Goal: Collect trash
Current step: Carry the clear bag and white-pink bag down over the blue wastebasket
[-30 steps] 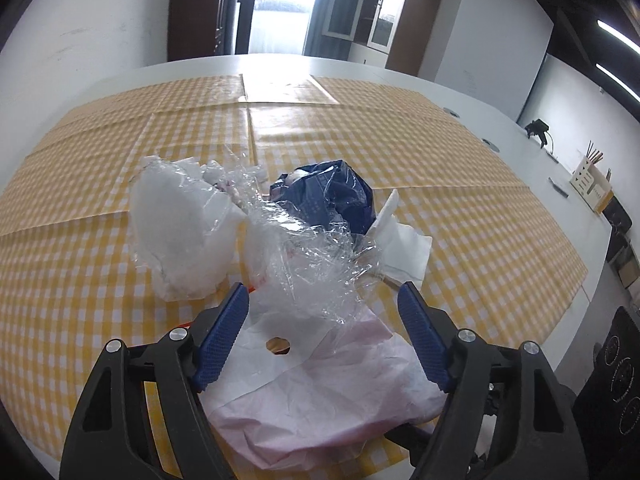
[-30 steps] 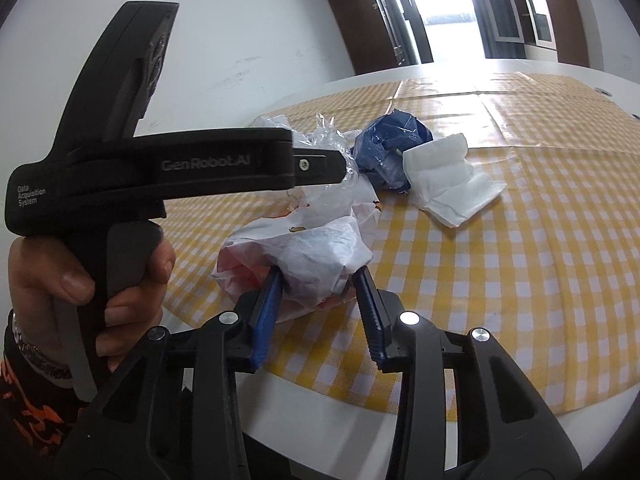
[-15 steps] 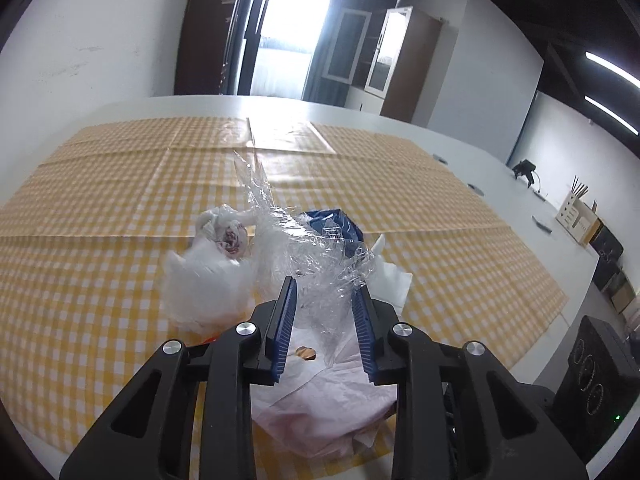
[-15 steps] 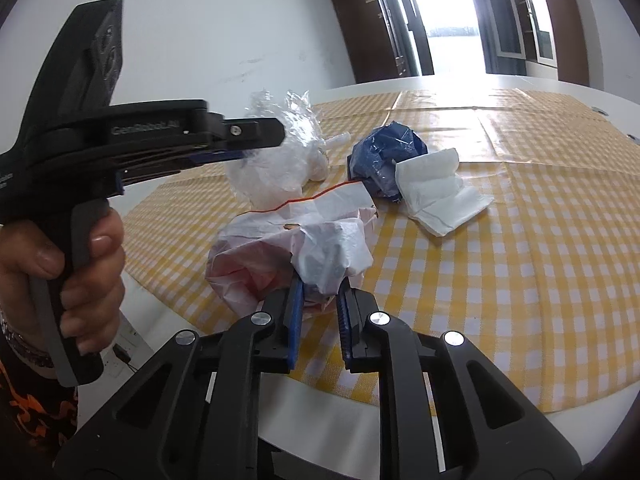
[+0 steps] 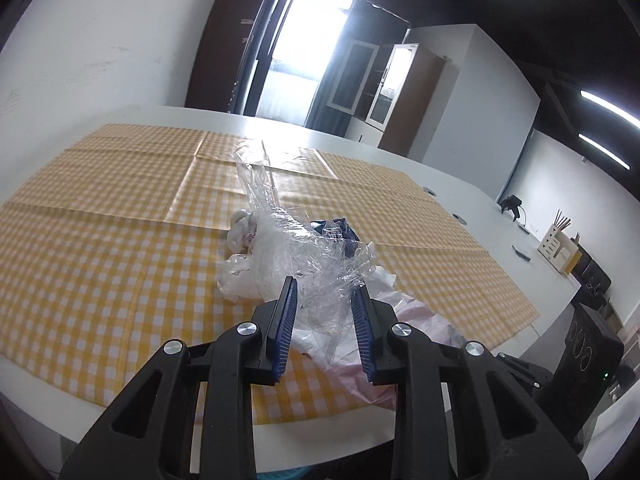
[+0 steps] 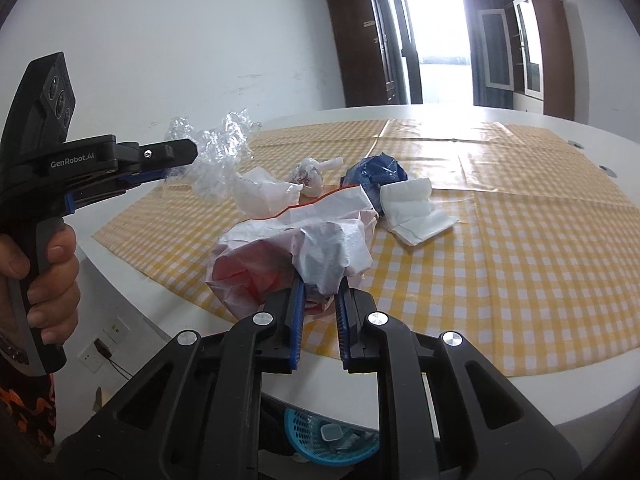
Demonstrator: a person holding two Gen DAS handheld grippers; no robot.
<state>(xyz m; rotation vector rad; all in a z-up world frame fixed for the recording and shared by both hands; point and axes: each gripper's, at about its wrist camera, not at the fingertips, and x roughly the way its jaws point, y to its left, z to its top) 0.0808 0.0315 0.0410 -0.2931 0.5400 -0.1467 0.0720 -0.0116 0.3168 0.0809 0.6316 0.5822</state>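
Note:
My left gripper (image 5: 323, 294) is shut on a crumpled clear plastic wrap (image 5: 304, 252) and holds it above the yellow checked tablecloth (image 5: 120, 220); the gripper (image 6: 176, 160) and the wrap (image 6: 218, 156) also show in the right wrist view. My right gripper (image 6: 320, 292) is shut on a white and pink plastic bag (image 6: 304, 256) at the table's front edge. On the cloth lie a white plastic wad (image 6: 264, 192), a small crumpled tissue (image 6: 310, 172), a blue crumpled bag (image 6: 374, 174) and a folded white napkin (image 6: 414, 208).
A blue basket (image 6: 332, 436) with trash stands on the floor below the table edge. The white table (image 5: 500, 208) carries a black device and a holder with sticks (image 5: 558, 240) at the far right. A black appliance (image 5: 588, 344) stands beside the table.
My left gripper has closed on the clear wrap and lifted it up and back off the pile. My right gripper has closed on the white and pink bag.

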